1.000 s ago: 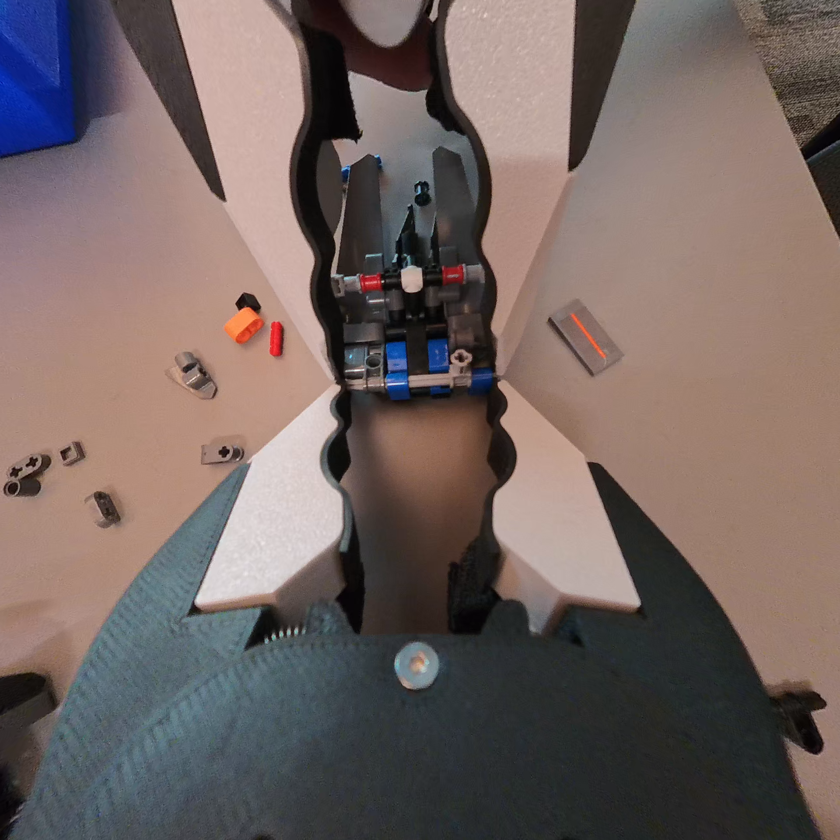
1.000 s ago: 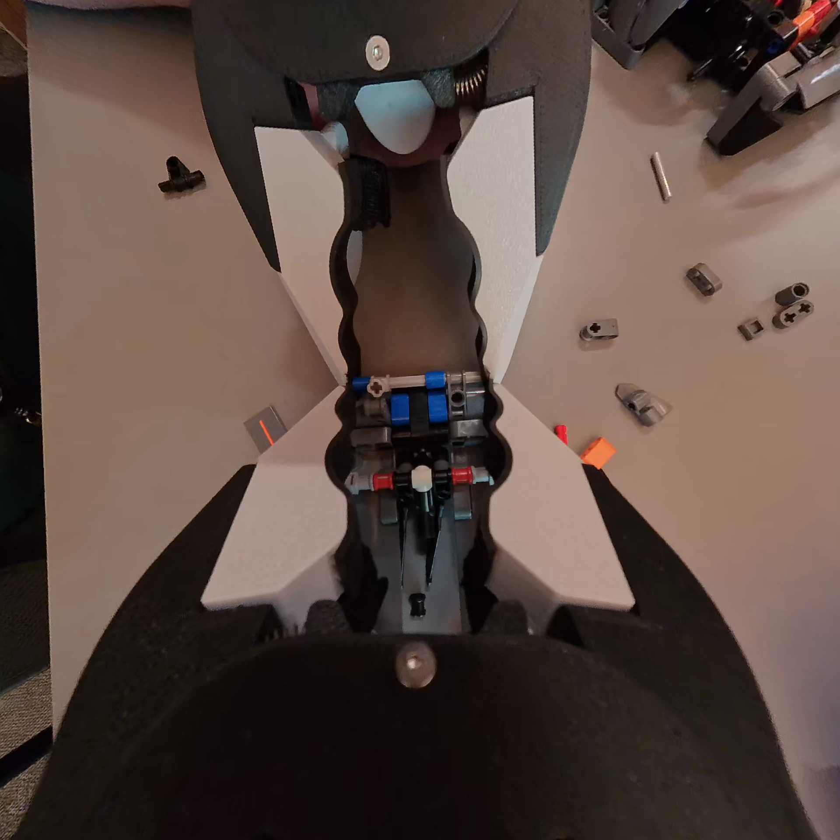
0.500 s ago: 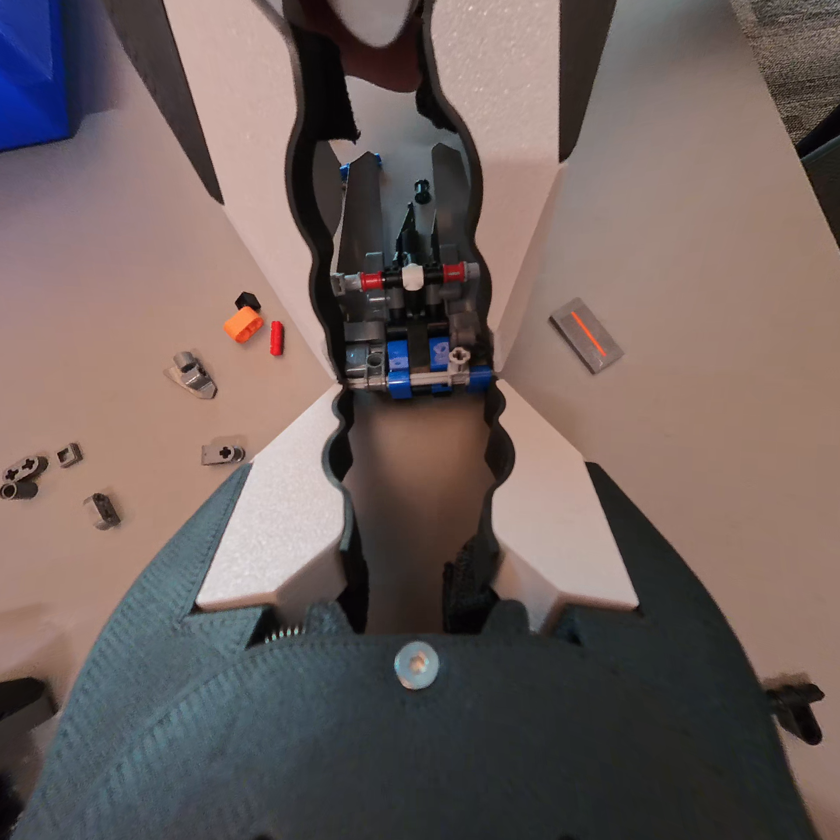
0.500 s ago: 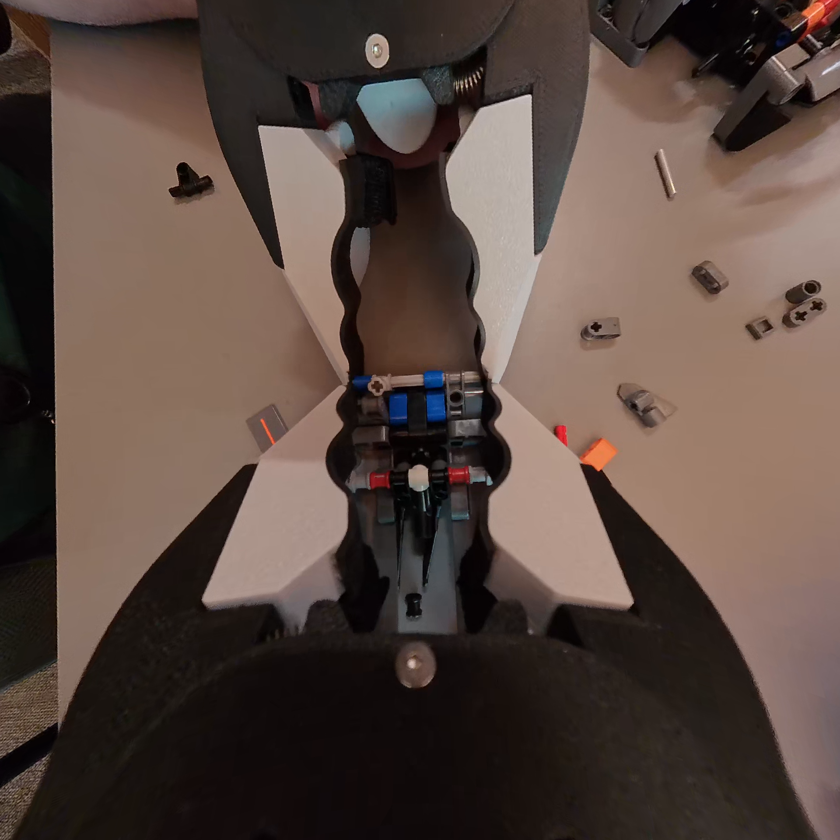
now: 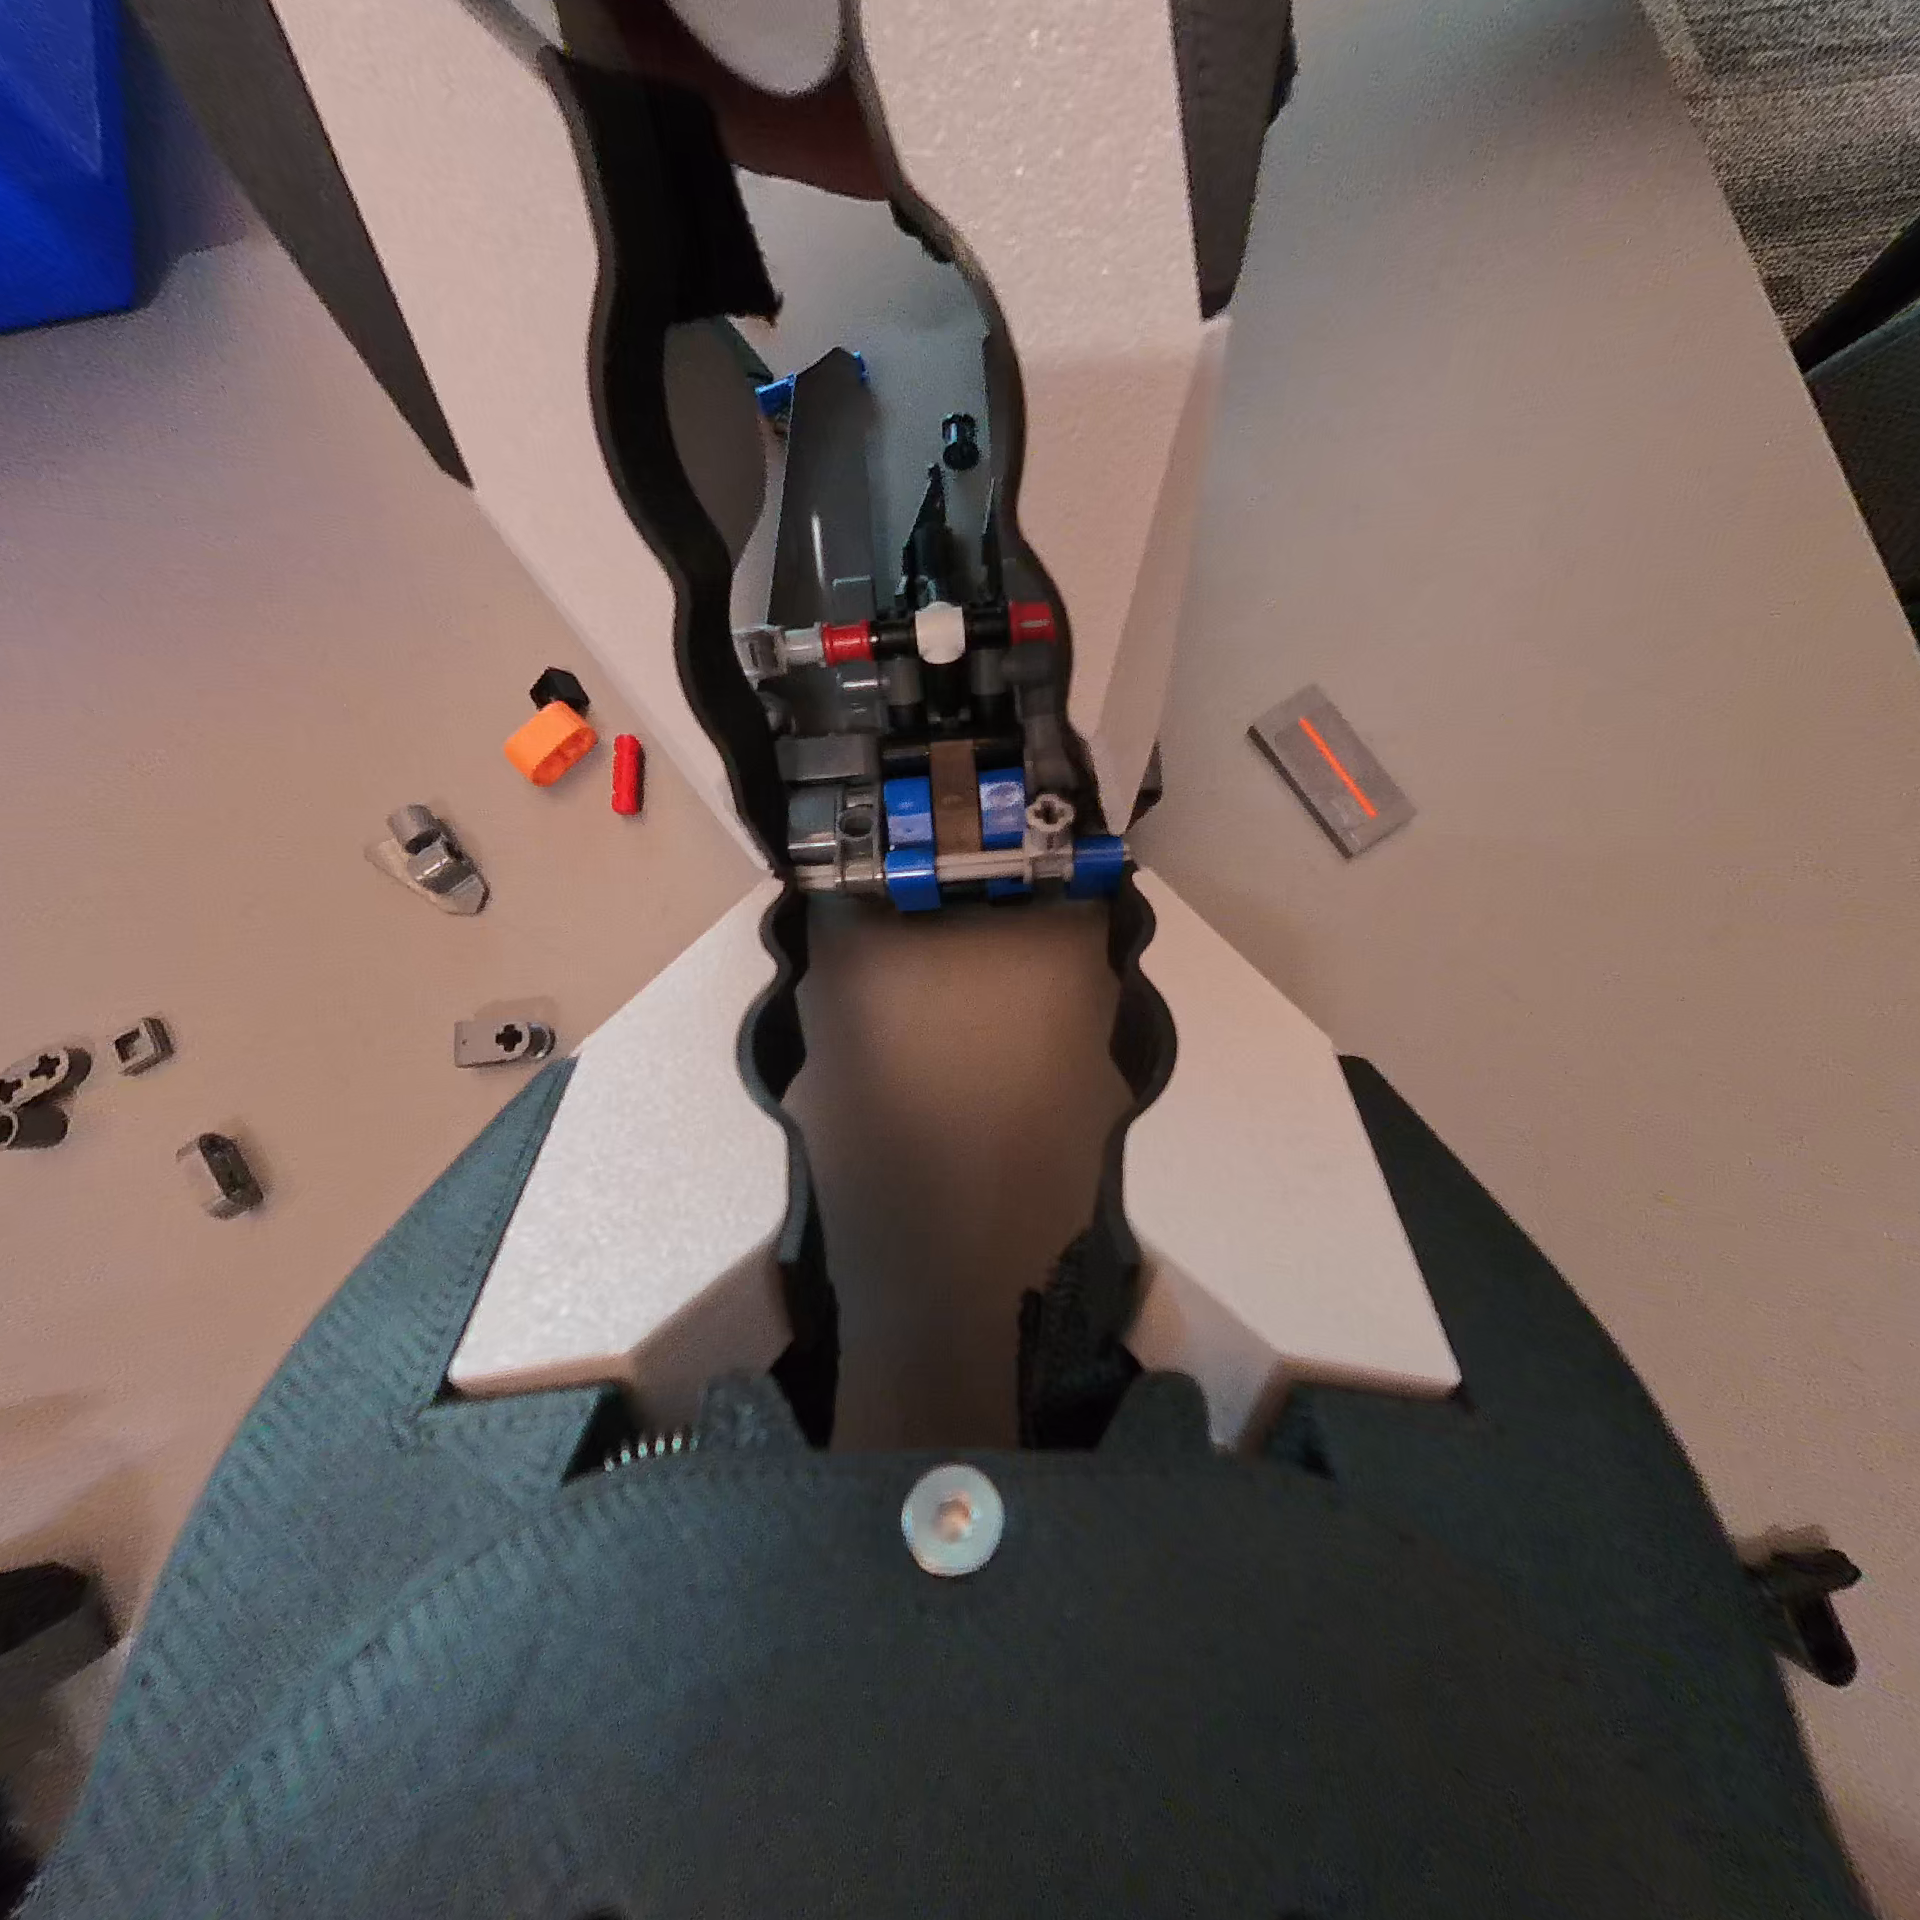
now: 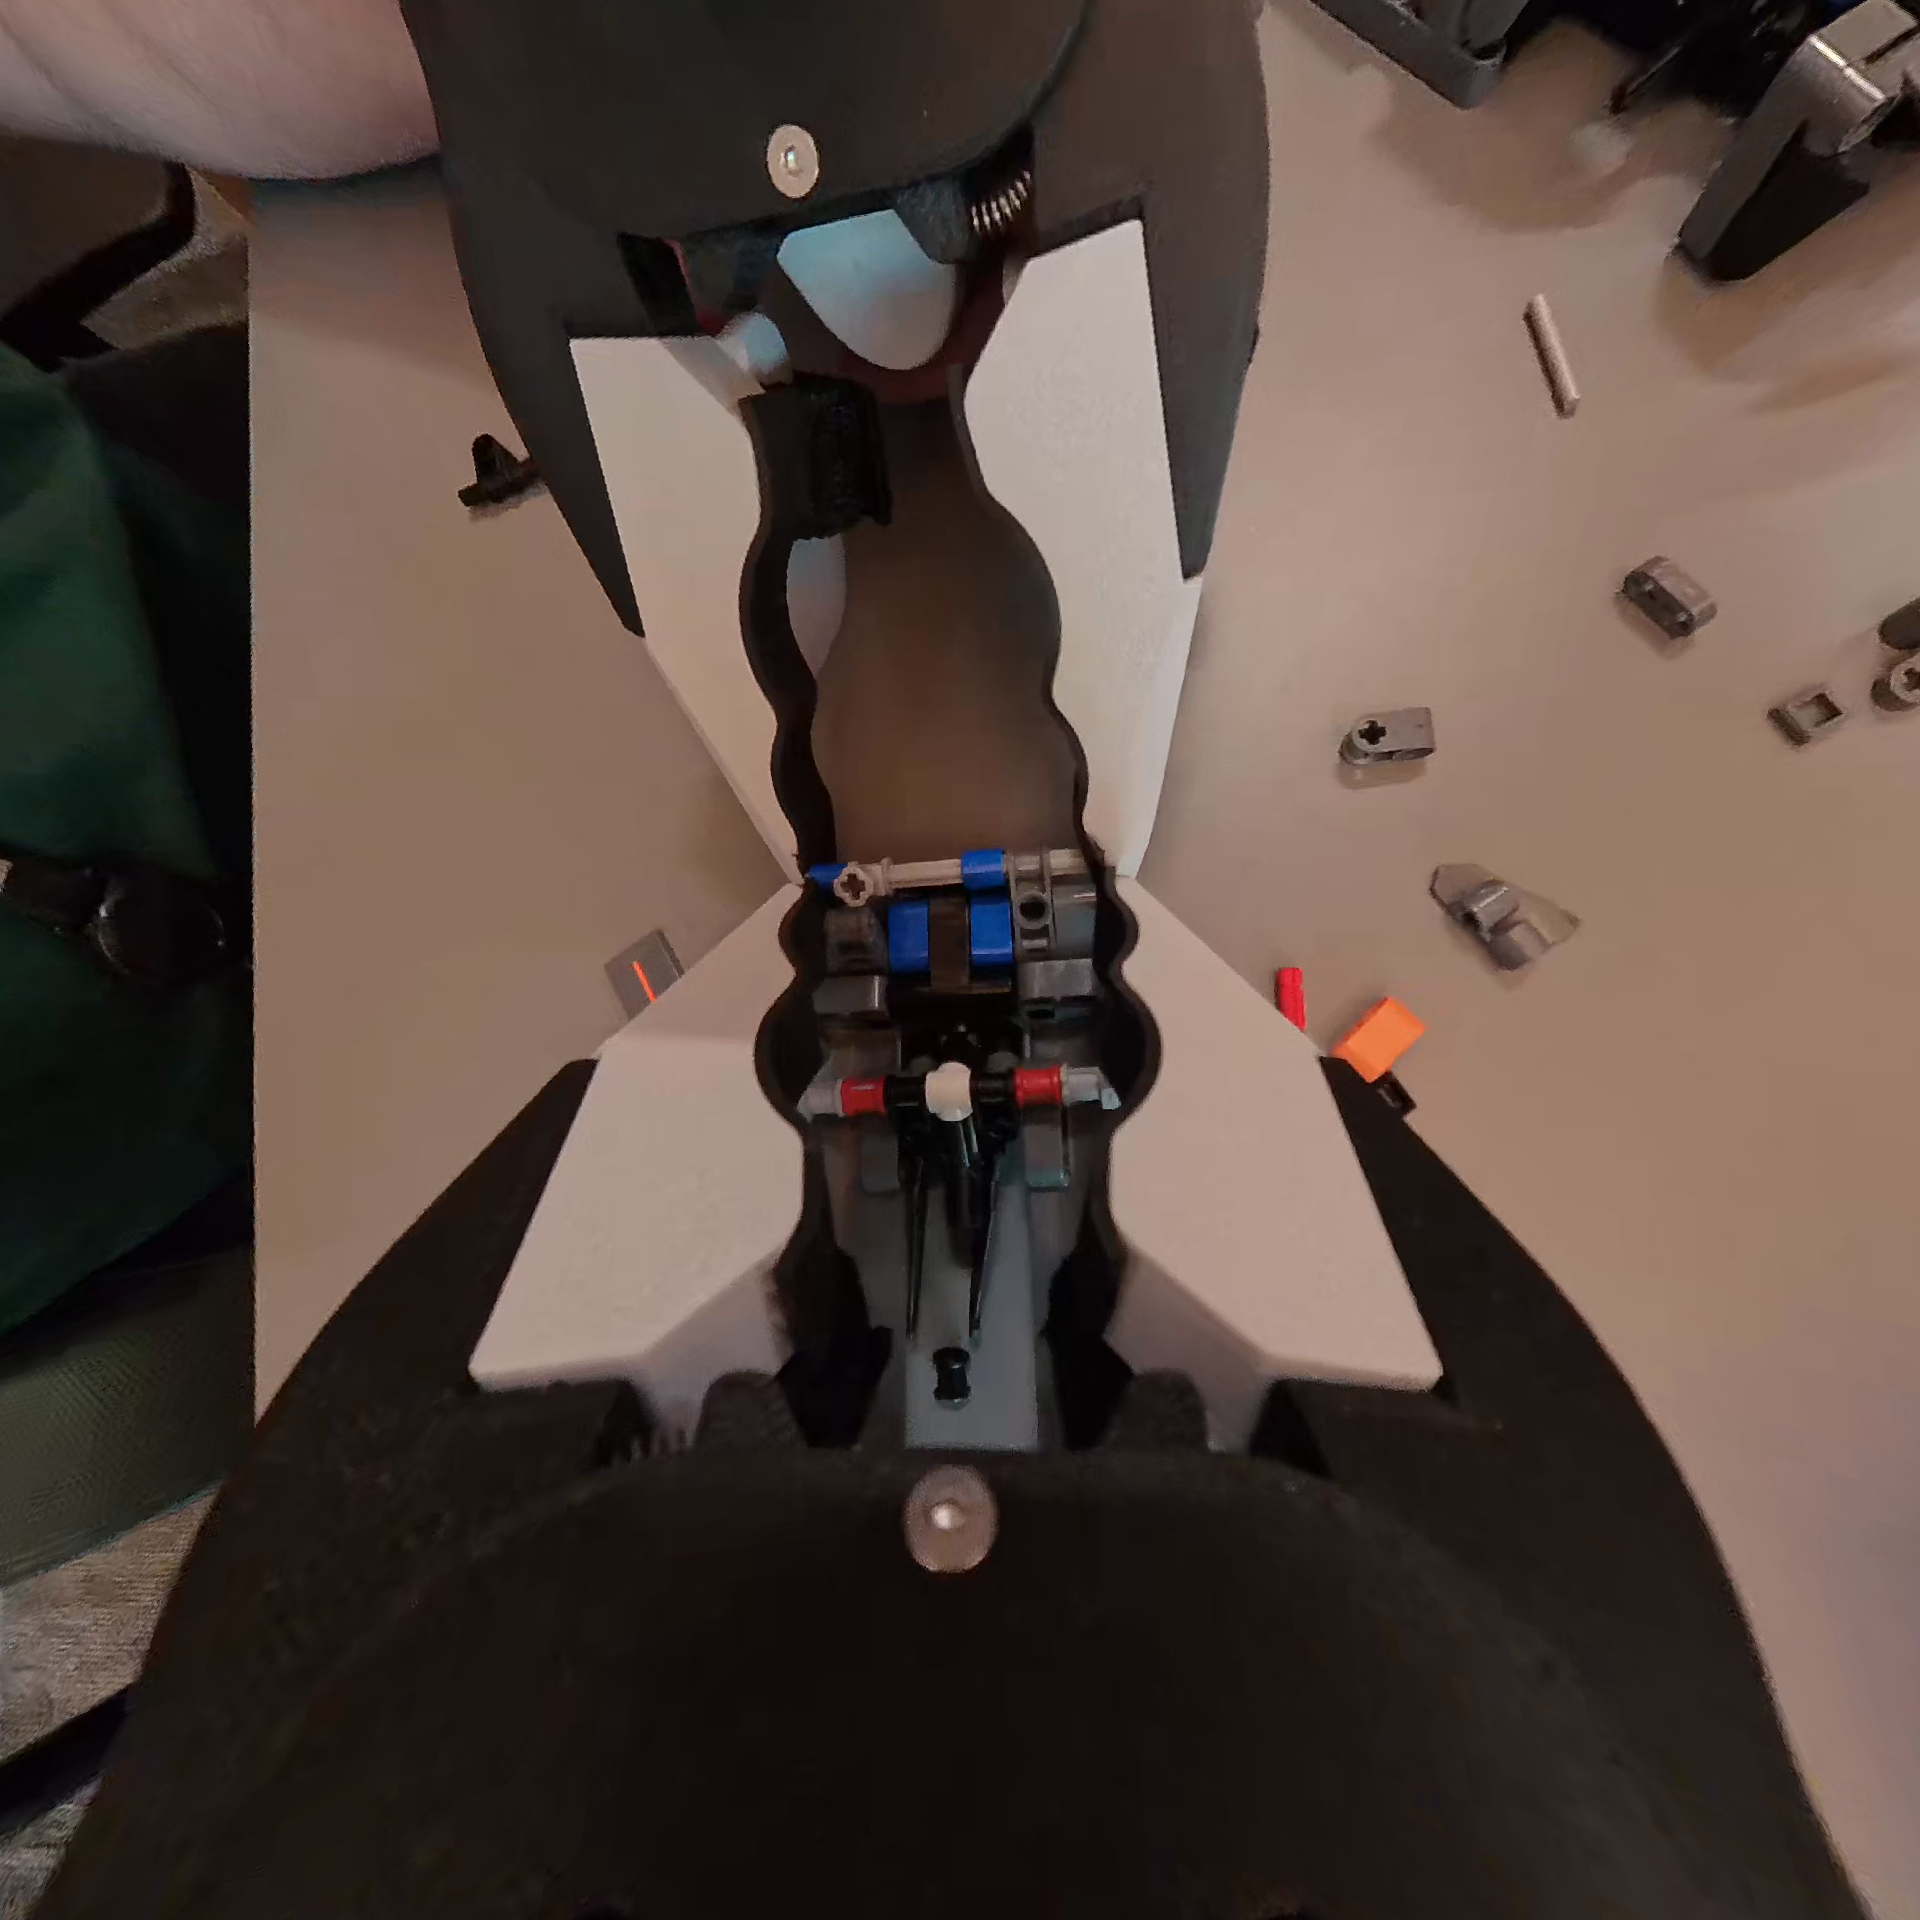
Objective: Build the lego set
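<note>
A small lego assembly [image 5: 935, 790] of grey, blue, black and red parts, with a white ball on a cross axle, hangs over the table between my two grippers, which face each other tip to tip. My right gripper [image 6: 951, 868] is shut on the assembly [image 6: 951, 935], which fills most of the space between its fingers. My left gripper [image 5: 951, 883] is closed to the same width, with its tips on the blue-bushed axle end. A loose black pin [image 6: 951, 1374] lies on the table beneath.
Loose parts lie to one side: an orange piece [image 5: 551, 740], a red pin [image 5: 627, 772] and several grey connectors [image 5: 431, 857]. A grey tile with an orange stripe [image 5: 1330, 769] lies on the other side. Dark built parts [image 6: 1766, 125] and a blue bin [image 5: 52, 156] stand at the far edges. Only a small space, under 4 cm, lies between the two pairs of fingers. The left tips stand about 9 cm off the loose black pin [image 6: 951, 1374]. It turns up in the left wrist view [image 5: 956, 445] as well.
Both grippers have shifted slightly together over the table with the assembly between them. The assembly looks turned a little in the left wrist view. Both holds are unchanged.
</note>
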The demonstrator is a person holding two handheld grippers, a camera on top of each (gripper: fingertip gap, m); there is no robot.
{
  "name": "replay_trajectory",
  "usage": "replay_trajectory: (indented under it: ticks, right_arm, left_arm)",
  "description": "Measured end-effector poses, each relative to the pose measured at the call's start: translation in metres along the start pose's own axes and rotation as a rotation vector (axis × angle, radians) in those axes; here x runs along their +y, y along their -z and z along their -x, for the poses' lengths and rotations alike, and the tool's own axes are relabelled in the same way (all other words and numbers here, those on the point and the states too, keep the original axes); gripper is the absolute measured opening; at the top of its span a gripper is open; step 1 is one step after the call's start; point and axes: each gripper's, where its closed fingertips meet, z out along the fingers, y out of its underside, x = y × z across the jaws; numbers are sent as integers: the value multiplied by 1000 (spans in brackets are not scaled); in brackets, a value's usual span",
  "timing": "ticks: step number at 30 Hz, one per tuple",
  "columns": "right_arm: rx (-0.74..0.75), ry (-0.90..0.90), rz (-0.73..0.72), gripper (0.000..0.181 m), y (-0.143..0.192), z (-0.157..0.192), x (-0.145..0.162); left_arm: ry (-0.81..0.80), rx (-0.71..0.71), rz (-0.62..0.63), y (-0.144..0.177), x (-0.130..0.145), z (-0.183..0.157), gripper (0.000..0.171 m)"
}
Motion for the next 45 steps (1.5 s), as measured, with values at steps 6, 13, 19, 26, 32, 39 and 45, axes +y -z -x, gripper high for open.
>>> replay_trajectory:
  ticks: [6,13,19,26,32,39,45]
  right_arm:
    - [-29,-75,46,47,1,0,-1]
    - [-12,-52,165,46,1,0,0]
    - [-6,-57,188,44,1,0,0]
    - [-19,-51,195,37,1,0,1]
    - [-26,-66,161,38,2,0,1]
    - [-49,-56,100,39,2,1,1]
    - [-87,-56,112,38,2,1,1]
  left_arm:
    - [-10,-2,9,0,0,0,57]
    - [-17,-8,15,-1,0,0,57]
    - [-21,-6,26,0,1,0,56]
    - [-31,-8,36,0,0,0,49]
    - [-10,-5,27,0,0,0,49]
    - [-19,-9,28,-1,1,-10,69]
    - [2,-34,-10,-1,0,-2,51]
